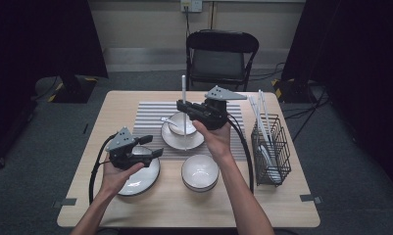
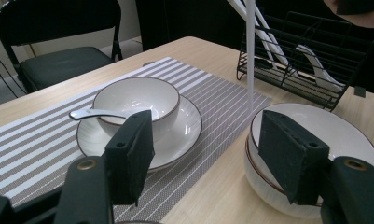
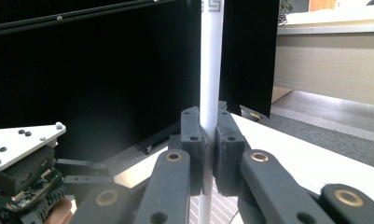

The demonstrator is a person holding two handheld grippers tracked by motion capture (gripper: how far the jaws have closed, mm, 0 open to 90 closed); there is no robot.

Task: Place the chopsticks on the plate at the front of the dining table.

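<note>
My right gripper [image 1: 184, 107] is shut on a white chopstick [image 1: 184, 88], held upright with its lower end over the saucer [image 1: 170, 140] of a white bowl [image 1: 177, 128]. In the right gripper view the pads [image 3: 193, 135] clamp the chopstick [image 3: 211, 60] from both sides. A white spoon [image 1: 167, 120] rests in that bowl. My left gripper [image 1: 154, 146] hovers open over a white plate [image 1: 142, 180] at the front left. In its own view the left gripper [image 2: 208, 154] has nothing between its jaws; the bowl [image 2: 138, 95], the spoon [image 2: 89, 113] and the chopstick [image 2: 250, 56] lie beyond it.
Another white bowl [image 1: 200, 171] stands at the front middle, close to the left gripper's right jaw. A black wire rack [image 1: 270, 147] with white utensils stands at the right edge. A striped placemat [image 1: 147, 115] covers the table's middle. A black chair [image 1: 221, 51] stands behind the table.
</note>
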